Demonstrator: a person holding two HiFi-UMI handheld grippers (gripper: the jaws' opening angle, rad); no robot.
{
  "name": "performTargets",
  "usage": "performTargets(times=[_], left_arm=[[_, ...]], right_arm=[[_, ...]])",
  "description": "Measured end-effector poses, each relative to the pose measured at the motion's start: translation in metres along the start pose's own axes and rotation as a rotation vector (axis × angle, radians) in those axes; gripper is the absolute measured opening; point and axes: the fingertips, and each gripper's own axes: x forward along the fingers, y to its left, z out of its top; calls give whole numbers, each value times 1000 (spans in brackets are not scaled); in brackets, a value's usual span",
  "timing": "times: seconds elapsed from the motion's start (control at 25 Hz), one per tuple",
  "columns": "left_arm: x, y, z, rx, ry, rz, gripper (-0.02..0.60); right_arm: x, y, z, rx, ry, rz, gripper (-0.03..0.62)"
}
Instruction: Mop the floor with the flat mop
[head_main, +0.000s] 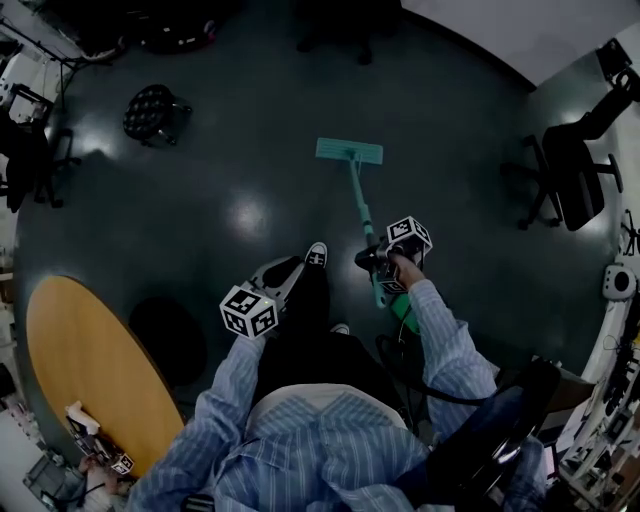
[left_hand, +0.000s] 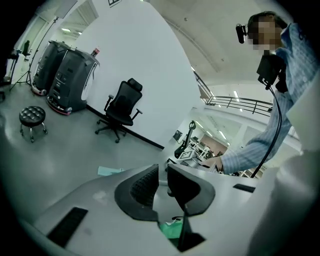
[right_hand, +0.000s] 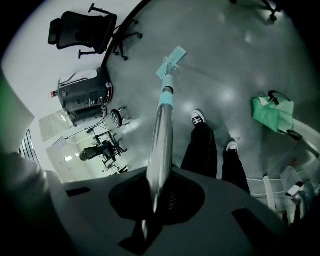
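Mop head: the teal rectangular mop head (head_main: 349, 151) lies flat on the dark glossy floor (head_main: 230, 200), ahead of the person and slightly to their right. The right gripper view shows it (right_hand: 171, 58) at the far end of the pole.
Mop handle: the silver metal mop handle (right_hand: 161, 135), with a teal sleeve near the head, slants from the mop head back to the right gripper. In the head view (head_main: 357, 195) it reads as a thin teal-green line.
Right gripper: the right gripper (right_hand: 159, 187) has its two dark jaws clamped on the mop handle, which runs out between them toward the floor. From above (head_main: 388, 262) it sits on the upper part of the handle, just beside the person's right leg, with its marker cube on top.
Left gripper: the left gripper (left_hand: 162, 172) is off the mop. Its jaws stand a narrow gap apart with nothing between them. In the head view (head_main: 285, 272) it hangs over the person's left leg, apart from the handle.
Person: a pale blue striped sleeve (head_main: 445, 340) leads to the right gripper. The person wears dark trousers, and one black-and-white shoe (head_main: 316, 254) is set forward on the floor near the handle.
Surroundings: an oval wooden table (head_main: 70, 350) is at the lower left. A black padded round stool (head_main: 150, 112) stands at the upper left and a black office chair (head_main: 570, 170) at the right. A green bag (right_hand: 272, 114) shows in the right gripper view.
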Motion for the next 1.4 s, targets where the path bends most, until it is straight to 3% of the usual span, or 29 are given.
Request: performTargets(times=[0.44,0.68,1.0,1.4], left_arm=[[-73,-106,-63,29,-67,-40,58],[-112,-151,-106,25,-91,-38,58],[-131,-179,-118,59,-109,-51,58],[-120,-202,-133,78,-65,-96,58]], right_arm=[[16,-117,-173,16,19,33,31],[18,-183,-244,-27,76,-21,31],[-2,-245,-304,-83,123,-91,31],[-36,-295,-349,-115,178,-151,31]])
